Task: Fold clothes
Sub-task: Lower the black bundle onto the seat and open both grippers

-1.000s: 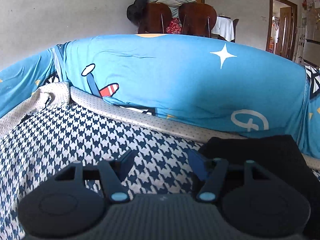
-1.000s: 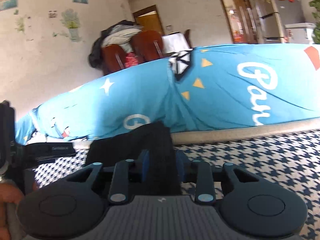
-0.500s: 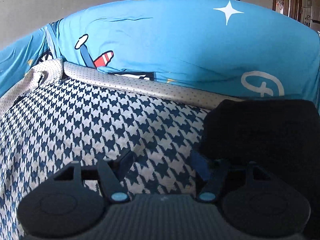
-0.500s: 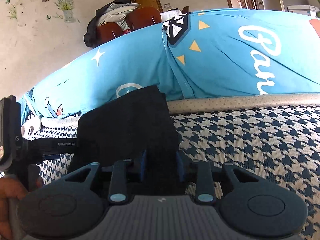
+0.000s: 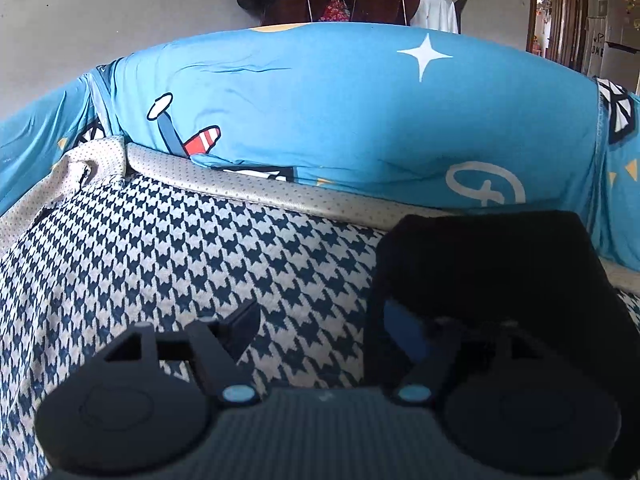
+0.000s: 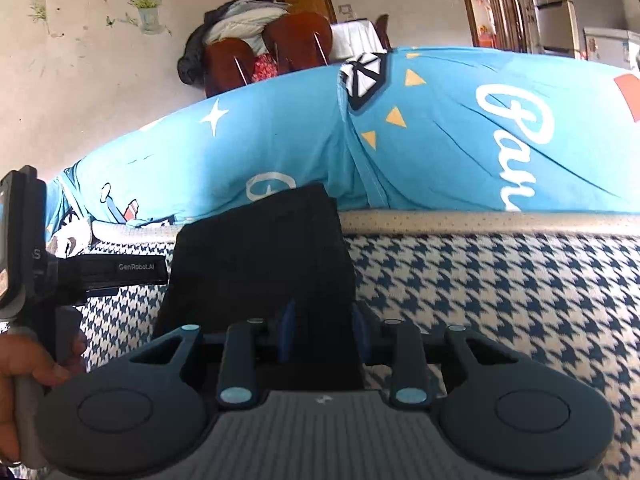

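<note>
A folded black garment [image 6: 260,264] lies on the houndstooth-patterned cover [image 6: 500,288], with its far edge just against the grey dotted piping [image 6: 480,222] that borders the cover. Behind the piping rises a blue printed cushion cover [image 6: 280,148] with a white star and lettering. The right gripper [image 6: 320,330] has its fingers [image 6: 286,328] drawn narrow, clamped on the near edge of the black garment. The left gripper [image 5: 320,326] sits just left of the garment, fingers [image 5: 404,330] spread wide with only houndstooth cover between them; its right finger lies against the garment's left edge. A hand [image 6: 24,368] grips the left gripper's handle.
</note>
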### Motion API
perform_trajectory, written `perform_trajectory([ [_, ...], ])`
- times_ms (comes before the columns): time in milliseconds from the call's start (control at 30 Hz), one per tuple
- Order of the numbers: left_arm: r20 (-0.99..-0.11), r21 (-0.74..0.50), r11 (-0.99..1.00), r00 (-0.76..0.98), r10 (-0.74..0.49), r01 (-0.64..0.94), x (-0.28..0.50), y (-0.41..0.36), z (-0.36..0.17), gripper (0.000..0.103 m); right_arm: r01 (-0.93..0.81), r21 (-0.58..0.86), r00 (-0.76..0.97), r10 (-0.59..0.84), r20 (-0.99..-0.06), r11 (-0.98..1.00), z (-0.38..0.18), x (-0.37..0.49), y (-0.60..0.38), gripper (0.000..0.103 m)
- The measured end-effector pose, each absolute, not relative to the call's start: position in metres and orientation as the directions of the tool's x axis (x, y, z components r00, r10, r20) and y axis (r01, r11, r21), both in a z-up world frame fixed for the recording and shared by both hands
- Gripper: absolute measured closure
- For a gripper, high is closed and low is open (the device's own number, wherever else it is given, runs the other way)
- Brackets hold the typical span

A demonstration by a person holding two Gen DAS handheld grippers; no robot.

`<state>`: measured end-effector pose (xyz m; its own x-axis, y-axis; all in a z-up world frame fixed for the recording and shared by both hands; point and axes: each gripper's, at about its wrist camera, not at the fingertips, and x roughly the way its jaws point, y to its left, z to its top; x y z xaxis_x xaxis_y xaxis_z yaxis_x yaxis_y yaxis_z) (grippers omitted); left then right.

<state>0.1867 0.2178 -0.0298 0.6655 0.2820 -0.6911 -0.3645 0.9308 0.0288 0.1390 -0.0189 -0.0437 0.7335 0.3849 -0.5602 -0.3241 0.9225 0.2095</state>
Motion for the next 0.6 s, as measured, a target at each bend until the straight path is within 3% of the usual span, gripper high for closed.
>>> perform_trajectory([
  [233,-0.723,-0.008,0.941,0.652,0.229,-0.339,0.161,0.199,-0.022,0.026,-0.305,0.211,0.703,0.369,-0.608,0.929,-0.039,0.126,-0.029,0.069],
  [367,-0.732,-0.024,0.936,0.644,0.222,-0.350,0.143,0.193,-0.017,0.018,-0.310,0.202,0.683,0.366,-0.632,0.929,-0.035,0.116,-0.031,0.051],
  [467,-0.739,-0.039,0.932,0.639,0.215,-0.360,0.128,0.190,-0.014,0.018,-0.314,0.203,0.668,0.368,-0.647,0.927,-0.033,0.108,-0.033,0.047],
  [600,-0.748,-0.053,0.930,0.631,0.204,-0.363,0.108,0.182,-0.011,0.016,-0.320,0.204,0.648,0.370,-0.666,0.925,-0.029,0.097,-0.037,0.033],
])
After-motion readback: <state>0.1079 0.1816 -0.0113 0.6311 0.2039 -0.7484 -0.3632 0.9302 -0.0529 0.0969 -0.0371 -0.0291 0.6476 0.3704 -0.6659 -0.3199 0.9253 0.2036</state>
